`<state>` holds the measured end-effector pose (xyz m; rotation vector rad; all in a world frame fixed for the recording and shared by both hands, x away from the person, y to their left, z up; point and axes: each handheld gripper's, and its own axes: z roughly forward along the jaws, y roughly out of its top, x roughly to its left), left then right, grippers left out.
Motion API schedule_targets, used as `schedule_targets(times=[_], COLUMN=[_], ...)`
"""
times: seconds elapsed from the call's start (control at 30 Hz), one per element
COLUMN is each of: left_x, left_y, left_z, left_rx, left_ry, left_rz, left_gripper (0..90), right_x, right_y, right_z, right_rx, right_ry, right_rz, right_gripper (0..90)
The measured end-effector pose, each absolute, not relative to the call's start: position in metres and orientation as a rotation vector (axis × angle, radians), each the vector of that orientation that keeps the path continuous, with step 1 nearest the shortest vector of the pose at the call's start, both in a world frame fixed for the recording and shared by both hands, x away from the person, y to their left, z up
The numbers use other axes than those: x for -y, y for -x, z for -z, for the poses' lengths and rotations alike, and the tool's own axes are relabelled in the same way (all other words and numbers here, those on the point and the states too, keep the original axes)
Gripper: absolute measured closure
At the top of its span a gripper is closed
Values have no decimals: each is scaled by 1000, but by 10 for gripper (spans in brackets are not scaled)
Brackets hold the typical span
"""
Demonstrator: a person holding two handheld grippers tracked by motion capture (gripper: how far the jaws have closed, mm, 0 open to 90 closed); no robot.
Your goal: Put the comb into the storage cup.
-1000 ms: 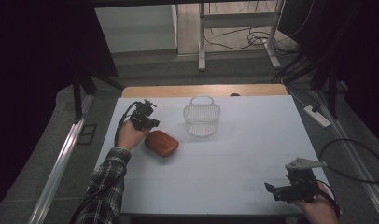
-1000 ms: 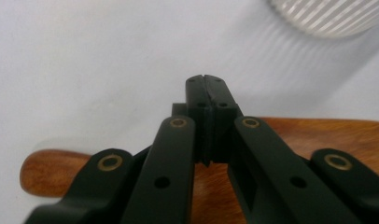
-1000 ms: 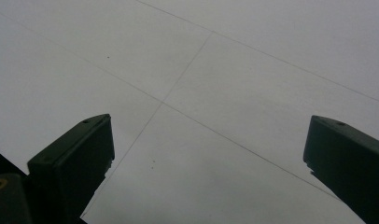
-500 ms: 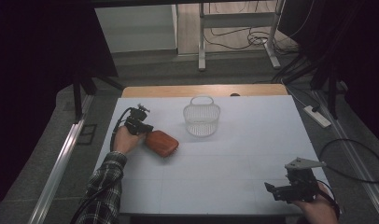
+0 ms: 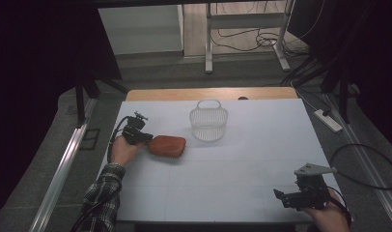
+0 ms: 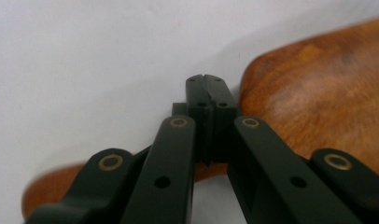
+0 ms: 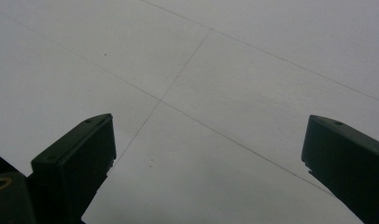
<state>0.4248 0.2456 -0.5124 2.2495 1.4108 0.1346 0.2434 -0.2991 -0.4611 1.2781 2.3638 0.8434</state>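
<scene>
The left hand-held gripper [image 5: 145, 137] is pressing its clenched jaws against a brown bread loaf [image 5: 167, 145] lying on the table [image 5: 242, 159] near a white basket [image 5: 208, 123]. The right hand-held gripper [image 5: 283, 197] is hovering released.

High view: overhead from near edge, facing far, whole table [image 5: 242, 159]. Left gripper view: very close, low over the brown thing [image 6: 327, 107], shared with high view. Right gripper view: close, angled down at bare table.
</scene>
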Motion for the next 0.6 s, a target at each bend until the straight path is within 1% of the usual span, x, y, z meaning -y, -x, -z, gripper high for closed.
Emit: schedule_targets(times=[0.6], left_x=[-252], left_y=[-383], left_z=[515], left_rx=[-1427], left_ry=[-2244], left_rz=[-123], left_gripper=[890], right_x=[297], right_y=[-242], right_z=[461], right_rx=[-2376], right_ry=[-1248], right_rz=[-836], right_gripper=[41])
